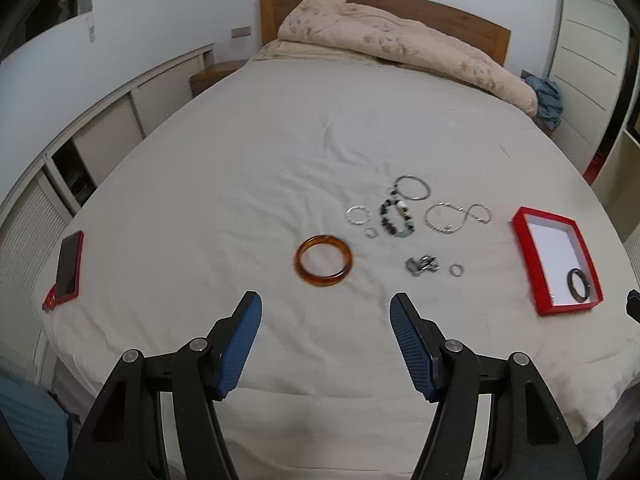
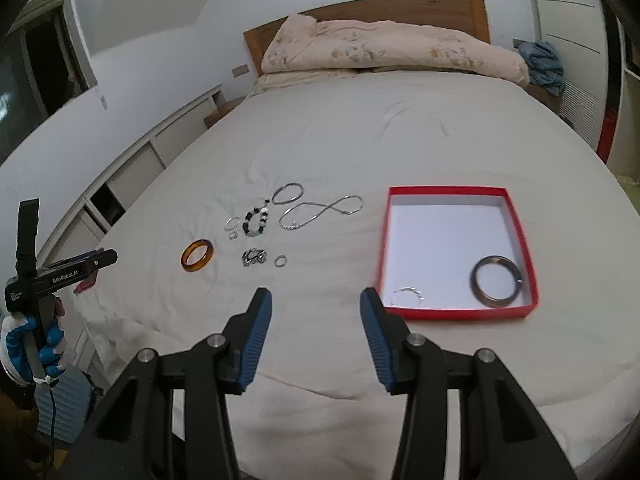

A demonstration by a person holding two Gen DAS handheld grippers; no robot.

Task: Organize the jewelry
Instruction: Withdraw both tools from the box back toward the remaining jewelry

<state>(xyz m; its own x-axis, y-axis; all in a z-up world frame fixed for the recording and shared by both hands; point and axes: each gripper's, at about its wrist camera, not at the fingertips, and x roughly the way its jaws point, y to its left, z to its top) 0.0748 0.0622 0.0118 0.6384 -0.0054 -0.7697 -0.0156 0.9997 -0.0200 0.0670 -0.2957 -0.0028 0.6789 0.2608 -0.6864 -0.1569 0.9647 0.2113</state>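
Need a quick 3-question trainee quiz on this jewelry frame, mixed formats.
1. True or false: the dark round bangle lies inside the red cardboard box.
2. Which piece lies nearest the left gripper? A) amber resin bangle B) thin silver chain C) dark beaded bracelet
3. Fill in: the right gripper has ____ between its fingers.

Key: 1 true; 2 A; 3 nothing
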